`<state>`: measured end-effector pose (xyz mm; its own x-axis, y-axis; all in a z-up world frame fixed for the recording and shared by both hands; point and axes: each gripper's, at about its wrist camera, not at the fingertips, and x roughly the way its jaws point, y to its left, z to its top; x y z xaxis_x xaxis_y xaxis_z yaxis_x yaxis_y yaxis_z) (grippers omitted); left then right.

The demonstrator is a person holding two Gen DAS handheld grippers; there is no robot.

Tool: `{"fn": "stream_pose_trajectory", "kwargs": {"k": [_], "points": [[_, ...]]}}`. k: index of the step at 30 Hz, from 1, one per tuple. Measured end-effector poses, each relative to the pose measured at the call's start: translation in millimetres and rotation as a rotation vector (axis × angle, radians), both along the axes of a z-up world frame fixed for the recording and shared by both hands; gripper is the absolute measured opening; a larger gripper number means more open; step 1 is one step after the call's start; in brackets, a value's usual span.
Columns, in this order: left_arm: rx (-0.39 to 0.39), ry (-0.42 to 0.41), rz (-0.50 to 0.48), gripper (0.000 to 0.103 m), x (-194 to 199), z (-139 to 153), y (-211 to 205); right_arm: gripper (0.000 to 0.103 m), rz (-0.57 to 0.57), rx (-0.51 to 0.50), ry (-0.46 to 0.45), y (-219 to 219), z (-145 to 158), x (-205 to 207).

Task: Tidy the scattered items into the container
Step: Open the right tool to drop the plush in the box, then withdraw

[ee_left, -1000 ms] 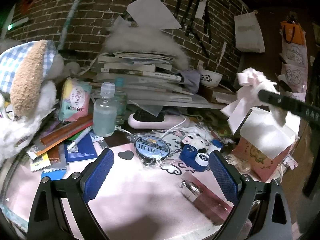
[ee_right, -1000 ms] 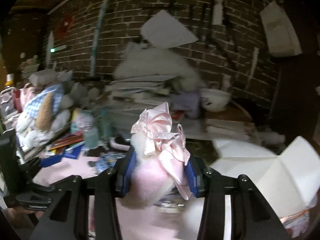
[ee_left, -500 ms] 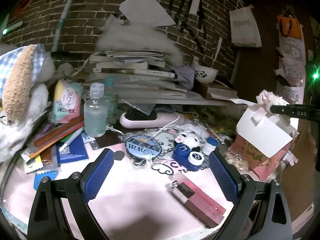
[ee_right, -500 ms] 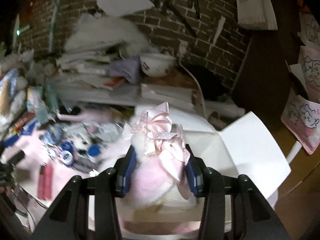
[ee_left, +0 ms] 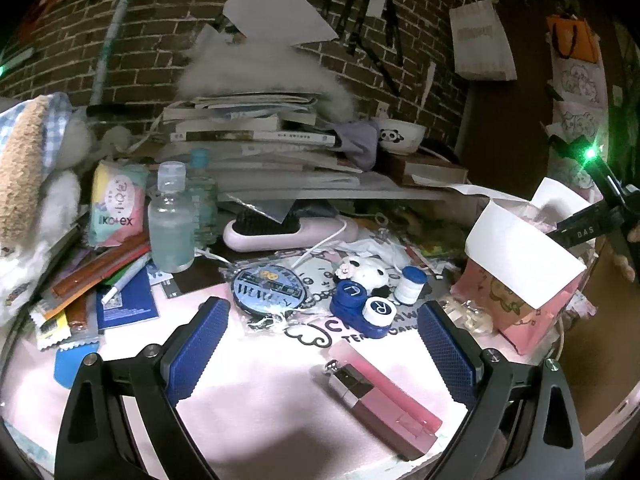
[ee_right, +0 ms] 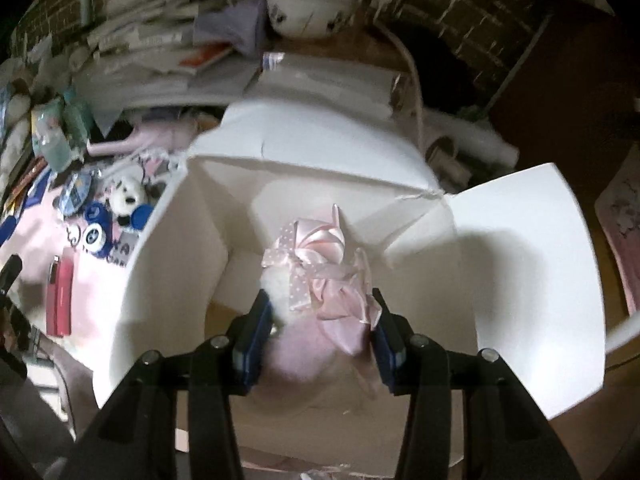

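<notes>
**Pink bow held down in the open box**

The right gripper (ee_right: 320, 316) is clamped on a pink bow (ee_right: 320, 264), its blue pads pressed against a fluffy pink-and-white body under the ribbon. It holds the bow down inside the mouth of the box (ee_right: 168, 264), whose white flaps stand open all round; the bow sits about mid-opening, apart from the walls. Whether it touches the bottom I cannot tell. Nothing else shows inside.

The left gripper (ee_left: 320, 352) hangs over the pink mat (ee_left: 248, 392) with its fingers wide apart and nothing between them. Just ahead of it lie a pink case (ee_left: 384, 404), a blue lens case (ee_left: 362, 308), a small panda toy (ee_left: 366, 270) and a round blue badge (ee_left: 268, 288).

From the left camera the box (ee_left: 520, 280) stands at the mat's right edge, with the right gripper's black arm reaching in from above. Bottles (ee_left: 172, 224), packets and stacked books (ee_left: 256, 136) crowd the back and left. The bare mat in front is the open room, and the table's edge runs close under the pink case.
</notes>
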<state>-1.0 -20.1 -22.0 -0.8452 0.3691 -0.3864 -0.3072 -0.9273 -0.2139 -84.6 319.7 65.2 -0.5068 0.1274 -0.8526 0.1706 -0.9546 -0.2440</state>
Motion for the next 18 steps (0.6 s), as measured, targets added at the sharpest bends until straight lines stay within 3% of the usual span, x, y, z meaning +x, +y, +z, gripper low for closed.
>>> {"fn": "stream_pose_trajectory", "kwargs": {"k": [5, 9, 13, 16, 18], "points": [[0.002, 0.002, -0.003, 0.095, -0.1, -0.3, 0.1, 0.047, 0.032, 0.024, -0.087, -4.9, -12.1, -5.9], [0.002, 0.005, -0.007, 0.095, 0.4, 0.2, 1.0, 0.055, 0.043, 0.058, -0.117, -8.7, -17.5, -4.3], [0.0, 0.005, -0.007, 0.095, 0.7, 0.3, 1.3, 0.071, 0.03, 0.079, -0.059, -8.6, -7.2, -0.5], [0.003, 0.006, -0.007, 0.095, 0.7, 0.3, 1.2, 0.071, 0.023, 0.075, 0.012, -12.6, 6.3, 5.5], [0.001, 0.006, -0.007, 0.095, 0.8, 0.2, 1.2, 0.071, 0.016, 0.078, 0.12, -20.5, 20.8, 16.1]]}}
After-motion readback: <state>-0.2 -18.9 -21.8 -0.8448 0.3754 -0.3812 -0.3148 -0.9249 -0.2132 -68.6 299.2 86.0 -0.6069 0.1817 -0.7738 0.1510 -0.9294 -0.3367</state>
